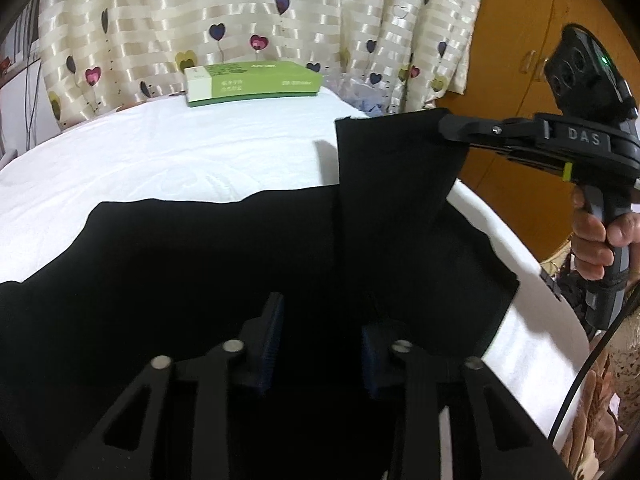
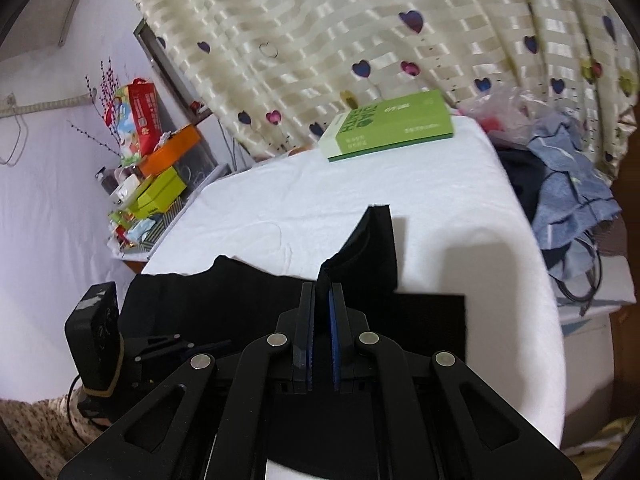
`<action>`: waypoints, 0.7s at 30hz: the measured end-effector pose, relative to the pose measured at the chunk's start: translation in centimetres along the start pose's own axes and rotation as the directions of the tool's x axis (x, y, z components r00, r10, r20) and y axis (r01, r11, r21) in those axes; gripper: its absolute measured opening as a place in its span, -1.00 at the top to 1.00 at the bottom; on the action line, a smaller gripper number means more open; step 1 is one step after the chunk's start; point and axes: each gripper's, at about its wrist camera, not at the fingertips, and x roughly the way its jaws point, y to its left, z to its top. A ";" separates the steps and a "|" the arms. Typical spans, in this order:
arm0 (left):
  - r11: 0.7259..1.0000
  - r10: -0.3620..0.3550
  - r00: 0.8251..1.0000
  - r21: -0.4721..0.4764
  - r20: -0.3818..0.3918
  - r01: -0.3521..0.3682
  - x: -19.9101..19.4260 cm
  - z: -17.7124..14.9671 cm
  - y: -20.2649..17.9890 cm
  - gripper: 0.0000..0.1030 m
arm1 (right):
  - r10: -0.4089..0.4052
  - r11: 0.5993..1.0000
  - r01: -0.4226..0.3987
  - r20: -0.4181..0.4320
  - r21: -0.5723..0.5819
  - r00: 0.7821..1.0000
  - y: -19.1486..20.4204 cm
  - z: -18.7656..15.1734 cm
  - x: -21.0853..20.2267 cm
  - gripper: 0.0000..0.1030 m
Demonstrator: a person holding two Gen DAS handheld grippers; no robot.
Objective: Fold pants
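Right gripper (image 2: 322, 280) pinches a lifted leg of the black pants (image 1: 200, 272). Left gripper (image 1: 320, 344) hovers above them, jaws apart

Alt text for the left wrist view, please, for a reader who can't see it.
The right gripper, held in a person's hand, has its jaws shut on a hem of the black pants and lifts that leg off the white-covered table. The left gripper sits over the dark fabric in the foreground, jaws apart. A green box lies at the far edge before a heart-patterned curtain.
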 end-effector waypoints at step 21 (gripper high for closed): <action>0.987 -0.088 0.996 0.132 -0.016 0.089 -1.5 -2.5 -5.8 0.85 | -0.085 0.966 0.075 0.029 0.248 0.996 -5.4 -8.4 -5.7 0.88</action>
